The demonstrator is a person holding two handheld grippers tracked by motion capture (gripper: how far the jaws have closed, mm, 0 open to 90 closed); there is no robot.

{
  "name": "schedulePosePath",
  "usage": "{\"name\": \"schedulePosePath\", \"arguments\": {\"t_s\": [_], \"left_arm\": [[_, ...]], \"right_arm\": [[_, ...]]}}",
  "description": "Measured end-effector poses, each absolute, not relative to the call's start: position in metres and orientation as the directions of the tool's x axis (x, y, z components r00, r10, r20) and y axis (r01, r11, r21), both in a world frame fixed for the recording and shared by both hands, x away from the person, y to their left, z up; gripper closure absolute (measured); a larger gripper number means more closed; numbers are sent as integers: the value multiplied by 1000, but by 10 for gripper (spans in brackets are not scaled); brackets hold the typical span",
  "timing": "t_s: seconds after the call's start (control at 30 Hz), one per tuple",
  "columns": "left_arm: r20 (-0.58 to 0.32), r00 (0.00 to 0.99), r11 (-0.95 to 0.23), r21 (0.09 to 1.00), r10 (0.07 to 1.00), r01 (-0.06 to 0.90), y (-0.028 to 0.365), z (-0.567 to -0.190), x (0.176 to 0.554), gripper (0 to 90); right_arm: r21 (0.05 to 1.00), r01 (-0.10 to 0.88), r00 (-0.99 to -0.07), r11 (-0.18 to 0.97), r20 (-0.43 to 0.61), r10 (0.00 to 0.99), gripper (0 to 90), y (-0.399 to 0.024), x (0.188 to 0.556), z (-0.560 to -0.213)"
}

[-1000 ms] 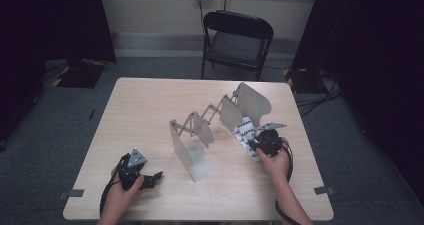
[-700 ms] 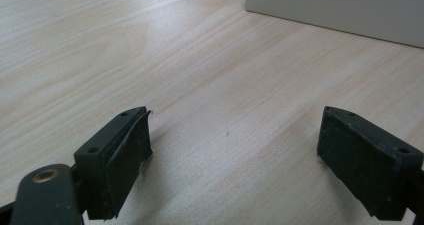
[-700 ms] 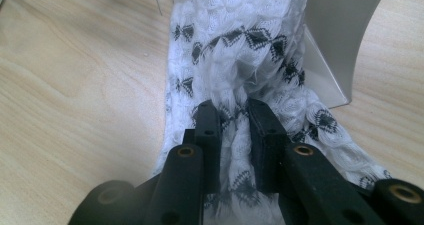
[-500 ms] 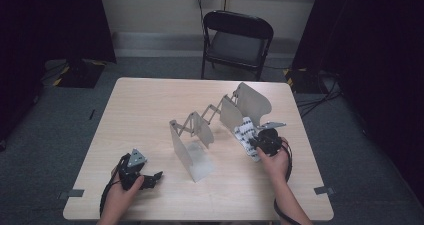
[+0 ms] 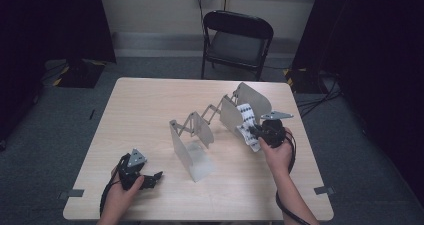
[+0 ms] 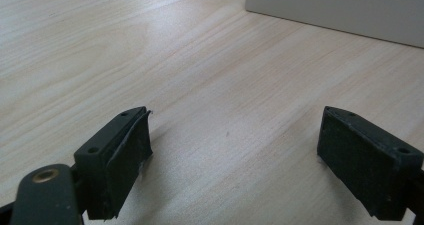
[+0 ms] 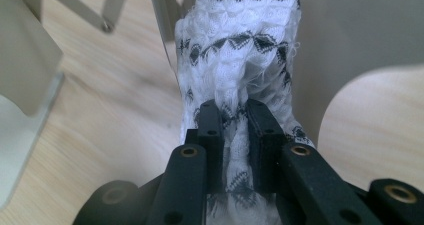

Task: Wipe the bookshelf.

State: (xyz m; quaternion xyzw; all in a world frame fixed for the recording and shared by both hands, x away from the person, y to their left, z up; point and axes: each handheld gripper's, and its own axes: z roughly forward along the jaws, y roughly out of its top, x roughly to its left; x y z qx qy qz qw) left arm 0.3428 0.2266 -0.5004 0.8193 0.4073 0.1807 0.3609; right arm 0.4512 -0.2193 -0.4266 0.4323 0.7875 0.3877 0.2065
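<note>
**Item: patterned cloth, pinched at an expanding rack**

Located right of centre in the high view: white knitted cloth with black zigzag bands point(image 5: 246, 122), draped against the rear panels of a grey accordion-style rack point(image 5: 210, 127). Seen close in the right gripper view as a bunched, puckered fabric point(image 7: 240, 50), hanging between two panels, lower end gathered toward the camera.

Right gripper point(image 5: 257, 133): clenched on the cloth, jaws having just been closing, a fold of fabric nipped between the two black pads point(image 7: 212, 120). Grasp placed at the lower, bunched end.

Left gripper point(image 5: 150, 179): released, jaws standing wide apart over bare wood at lower left of the high view; nothing between the pads point(image 6: 127, 150). Edge of a grey panel point(image 6: 340, 10) noted at upper right of the left gripper view.

Table point(image 5: 150, 105): pale wood, otherwise bare. Black folding chair point(image 5: 237, 35) beyond the far edge, top centre.

Handling, judged: light, soft, limp; no stiffness to hold shape, likely to sag and trail from any single pinch. Textured knit, probably not slippery, but prone to snagging on panel edges or hinge rivets. Not fragile. Best taken by a gathered fold, several layers thick, as here; a second pinch farther along probably needed to spread it.
</note>
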Motion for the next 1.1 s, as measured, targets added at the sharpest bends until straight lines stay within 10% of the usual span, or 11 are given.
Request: {"name": "schedulePosePath", "arguments": {"t_s": [0.4,1.1], "left_arm": [[2,603,-408,738,798,537,227,-500,343,134],[2,603,-408,738,798,537,227,-500,343,133]], "right_arm": [[825,437,-575,359,-52,817,790,-204,473,-384],[711,560,-589,426,-20,808,787,-202,473,-458]]}}
